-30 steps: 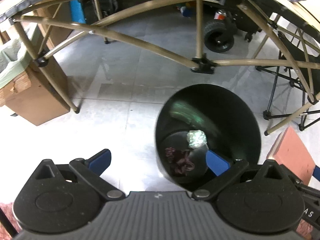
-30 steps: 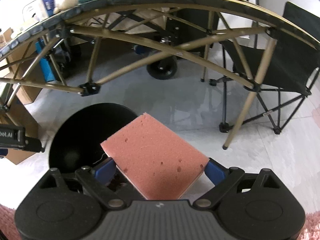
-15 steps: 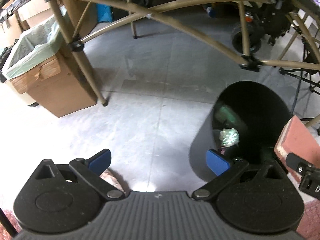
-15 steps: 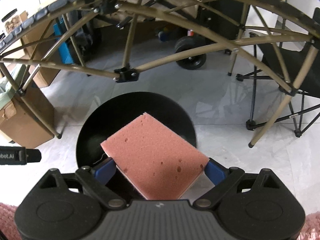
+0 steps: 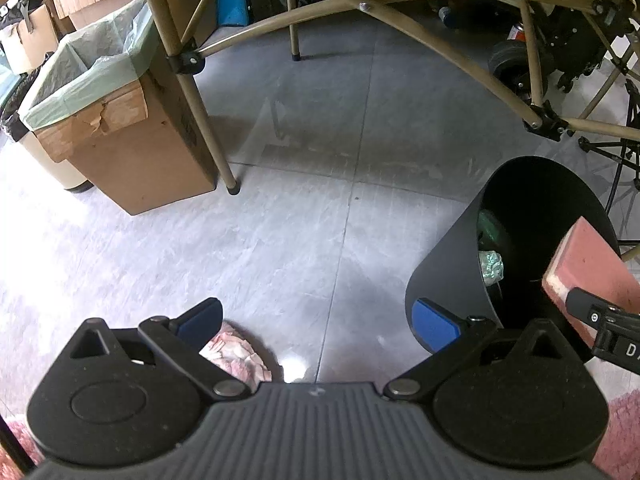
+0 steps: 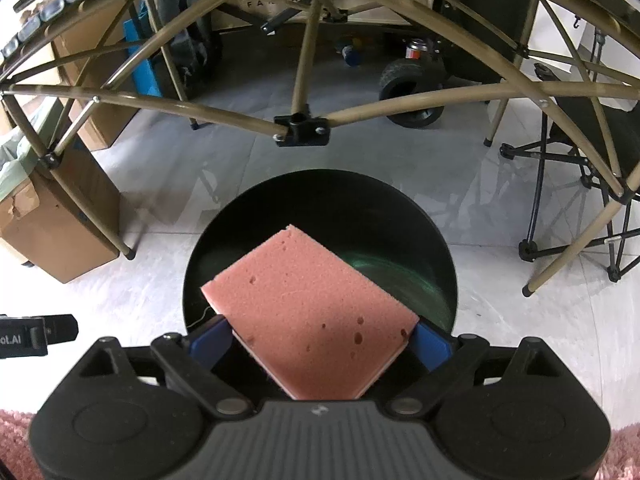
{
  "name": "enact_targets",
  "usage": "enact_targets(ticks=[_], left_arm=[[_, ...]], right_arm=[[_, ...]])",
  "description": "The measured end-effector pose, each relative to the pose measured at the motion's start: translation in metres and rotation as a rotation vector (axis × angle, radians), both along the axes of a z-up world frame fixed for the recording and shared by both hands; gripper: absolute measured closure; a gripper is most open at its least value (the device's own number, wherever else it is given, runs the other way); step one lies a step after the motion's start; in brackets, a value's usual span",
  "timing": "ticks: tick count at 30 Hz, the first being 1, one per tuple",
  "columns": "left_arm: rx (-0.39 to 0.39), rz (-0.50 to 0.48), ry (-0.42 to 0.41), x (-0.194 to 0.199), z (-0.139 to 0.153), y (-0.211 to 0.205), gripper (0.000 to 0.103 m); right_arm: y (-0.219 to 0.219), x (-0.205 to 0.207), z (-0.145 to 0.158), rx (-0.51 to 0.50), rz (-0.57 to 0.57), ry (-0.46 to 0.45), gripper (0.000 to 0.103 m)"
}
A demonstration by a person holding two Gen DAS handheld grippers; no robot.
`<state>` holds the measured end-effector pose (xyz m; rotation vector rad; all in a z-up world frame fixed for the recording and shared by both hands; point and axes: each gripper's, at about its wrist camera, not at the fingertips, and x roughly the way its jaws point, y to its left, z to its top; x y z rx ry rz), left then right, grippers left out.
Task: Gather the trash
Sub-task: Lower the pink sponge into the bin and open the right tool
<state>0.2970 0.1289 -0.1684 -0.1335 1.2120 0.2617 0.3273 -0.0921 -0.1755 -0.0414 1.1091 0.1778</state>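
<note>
**Sponge held over black bin; left gripper empty**

Sponge (image 6: 310, 312): pink, rectangular, porous, with a few larger holes on the upper face. It is clamped corner to corner between the blue pads of the right gripper (image 6: 320, 340), one corner pointing forward, and is seen directly above the open mouth of the bin. From the left wrist view the same sponge (image 5: 588, 264) appears at the right edge of the frame, over the bin's far rim, with a paler layer showing along its side.

Bin (image 6: 400, 216): black, round, standing on the floor, interior glossy. A crumpled greenish scrap (image 5: 491, 266) is seen inside, low against the wall; other contents are too dark to tell.

Left gripper (image 5: 316, 316): fingers spread wide apart, nothing between them. It is held above the floor, with the bin just beside its right finger.

Floor (image 5: 280, 220): pale grey tiles with visible seams.

Cardboard box (image 5: 132, 148): brown, lined with a pale green bag, standing on the floor well apart from the bin, toward the left.

Folding frame (image 6: 302, 126): tan tubes with black joints, crossing above and behind the bin.

Pink fabric (image 5: 236, 354): a patterned patch is visible below the left gripper's left finger.
</note>
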Motion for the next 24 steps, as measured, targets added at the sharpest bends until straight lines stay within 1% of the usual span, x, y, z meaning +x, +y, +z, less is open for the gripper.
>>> enact_targets(ticks=[8, 13, 14, 16, 24], left_arm=[[-0.006, -0.005, 0.014, -0.0001, -0.0031, 0.0007, 0.0], [-0.007, -0.003, 0.022, 0.0005, -0.0048, 0.0015, 0.0], [-0.008, -0.004, 0.024, 0.0006, -0.0052, 0.0015, 0.0], [-0.009, -0.006, 0.027, 0.0005, -0.0056, 0.0009, 0.0], [-0.01, -0.007, 0.029, 0.0002, -0.0059, 0.0007, 0.0]], right_arm=[[0.0087, 0.0039, -0.0014, -0.009, 0.013, -0.005, 0.008], [0.0056, 0.007, -0.0028, 0.002, -0.01, 0.009, 0.006], [0.0038, 0.0082, -0.0037, 0.013, -0.019, 0.019, 0.006], [0.0013, 0.0094, -0.0058, 0.015, -0.032, 0.028, 0.0], [0.001, 0.0089, -0.0051, 0.012, -0.023, 0.015, 0.0]])
